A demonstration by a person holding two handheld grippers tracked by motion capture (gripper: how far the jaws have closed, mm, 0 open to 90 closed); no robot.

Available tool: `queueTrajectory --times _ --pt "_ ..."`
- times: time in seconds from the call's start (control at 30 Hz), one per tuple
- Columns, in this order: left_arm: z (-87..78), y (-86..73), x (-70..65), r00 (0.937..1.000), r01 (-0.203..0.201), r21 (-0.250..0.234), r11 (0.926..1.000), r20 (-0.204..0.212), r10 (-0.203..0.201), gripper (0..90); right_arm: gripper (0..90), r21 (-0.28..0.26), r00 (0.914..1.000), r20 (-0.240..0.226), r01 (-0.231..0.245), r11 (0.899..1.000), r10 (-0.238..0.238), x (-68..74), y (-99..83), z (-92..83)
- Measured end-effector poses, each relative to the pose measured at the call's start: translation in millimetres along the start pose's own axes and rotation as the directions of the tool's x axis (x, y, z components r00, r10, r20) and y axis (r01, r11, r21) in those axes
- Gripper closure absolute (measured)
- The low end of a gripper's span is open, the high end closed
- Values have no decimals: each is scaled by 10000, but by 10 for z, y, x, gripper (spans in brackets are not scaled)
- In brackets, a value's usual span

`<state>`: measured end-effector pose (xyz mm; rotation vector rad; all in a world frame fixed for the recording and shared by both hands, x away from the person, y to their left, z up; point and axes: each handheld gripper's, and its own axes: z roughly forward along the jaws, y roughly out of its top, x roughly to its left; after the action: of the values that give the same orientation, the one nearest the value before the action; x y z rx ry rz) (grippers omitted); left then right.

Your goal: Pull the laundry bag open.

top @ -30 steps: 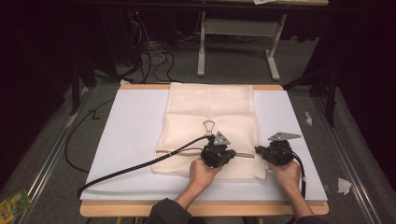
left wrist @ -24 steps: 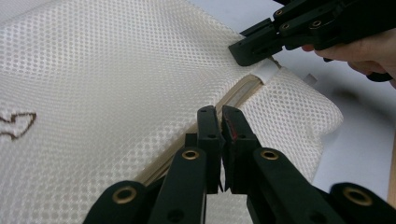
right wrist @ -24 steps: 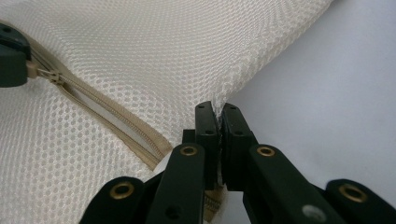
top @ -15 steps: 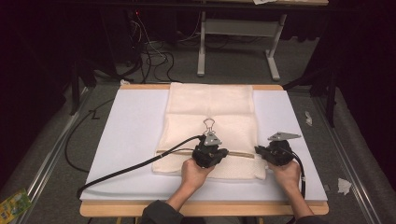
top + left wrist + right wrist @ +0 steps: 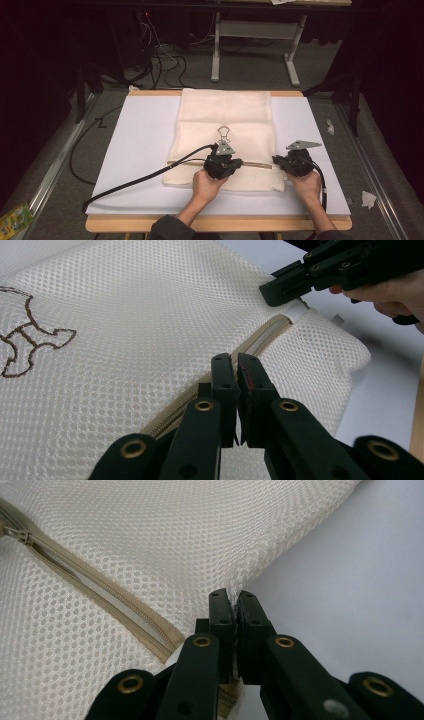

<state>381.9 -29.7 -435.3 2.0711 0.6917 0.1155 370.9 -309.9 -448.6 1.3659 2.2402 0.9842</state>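
Mesh bag (image 5: pixel 225 125) lying mid-frame on white board (image 5: pixel 140 145). Left gripper (image 5: pixel 235 365) closed on zipper (image 5: pixel 260 342), frame centre; right gripper (image 5: pixel 233 602) pinching bag's edge, lower right.

Both hands hold a gripper at the near end of a cream mesh bag (image 5: pixel 225 130) on the white table (image 5: pixel 140 145).

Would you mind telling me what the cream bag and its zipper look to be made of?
The bag looks like soft synthetic mesh: regular small holes, matte cream. The zipper seems a tan woven tape with fine coil teeth, probably plastic; its slider looks metallic.
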Motion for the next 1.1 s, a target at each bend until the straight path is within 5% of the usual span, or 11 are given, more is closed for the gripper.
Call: queueTrajectory --times 0.67,1.1 --pt "-139 -74 95 9997 205 -167 9997 -145 -207 867 883 88 10000 22 33 10000 -33 -8 1 9" --pt "-277 -161 207 9974 698 -386 9968 -144 -704 867 883 57 9999 128 80 10000 -81 2 0 14"
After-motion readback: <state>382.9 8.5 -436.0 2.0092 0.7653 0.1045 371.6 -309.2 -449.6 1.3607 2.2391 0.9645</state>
